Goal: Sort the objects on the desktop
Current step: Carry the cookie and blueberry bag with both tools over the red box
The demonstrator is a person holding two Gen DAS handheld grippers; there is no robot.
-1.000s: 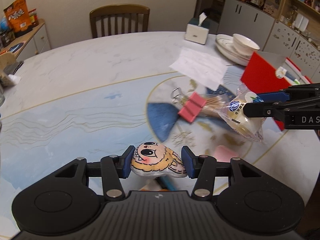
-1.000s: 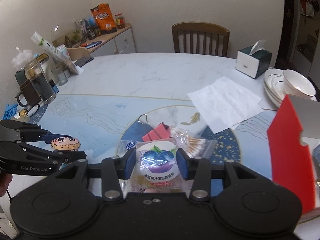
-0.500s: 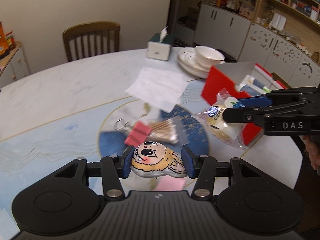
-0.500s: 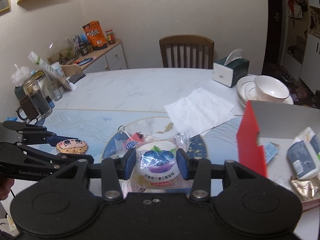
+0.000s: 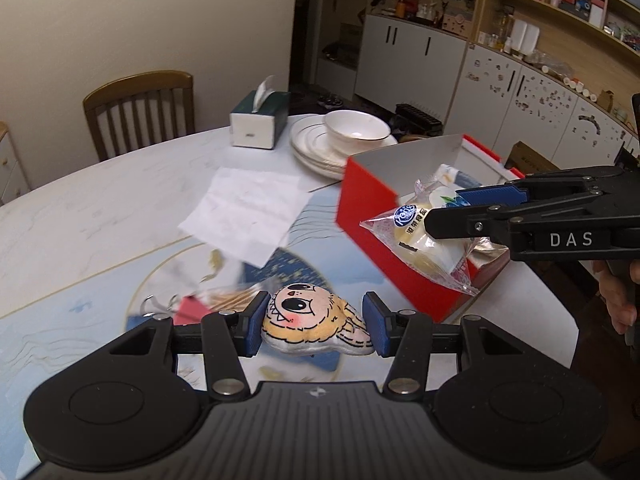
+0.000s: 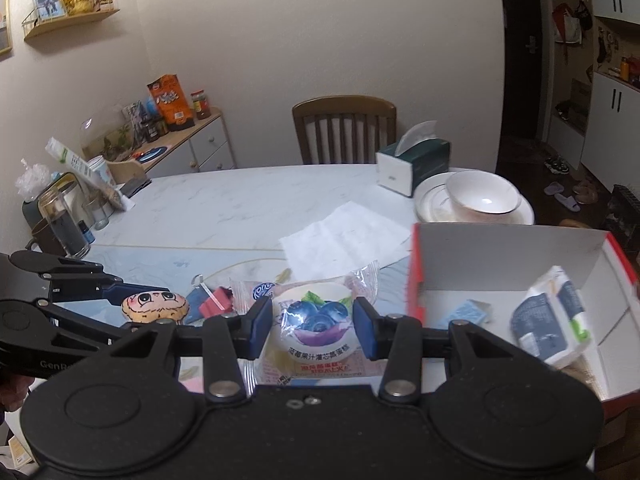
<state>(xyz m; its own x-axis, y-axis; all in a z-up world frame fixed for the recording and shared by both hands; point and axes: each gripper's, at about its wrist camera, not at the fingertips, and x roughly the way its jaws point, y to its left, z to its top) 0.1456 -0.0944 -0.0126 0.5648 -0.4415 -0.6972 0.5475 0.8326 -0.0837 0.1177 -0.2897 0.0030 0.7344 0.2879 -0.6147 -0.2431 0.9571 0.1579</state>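
My left gripper [image 5: 316, 322] is shut on a small plush face charm [image 5: 310, 319] with yellow hair, held above the table; the charm [image 6: 154, 307] also shows at the left of the right wrist view. My right gripper [image 6: 312, 326] is shut on a wrapped blueberry cake [image 6: 314, 326]. In the left wrist view that cake [image 5: 424, 236] hangs over the near corner of the red box [image 5: 372, 216]. The open red box [image 6: 500, 256] holds a tissue pack [image 6: 554, 318] and a small blue packet [image 6: 466, 312].
On the table lie a red binder clip [image 6: 216, 304], a bag of cotton swabs [image 5: 228, 296], a white paper sheet [image 5: 248, 212], stacked plates with a bowl [image 5: 340, 136] and a tissue box [image 5: 260, 120]. A chair [image 5: 140, 112] stands behind. Jars and a glass [image 6: 64, 220] crowd the far left edge.
Both grippers have travelled right and risen, each still gripping its item. The red box has come near, and the cake now hangs over its corner.
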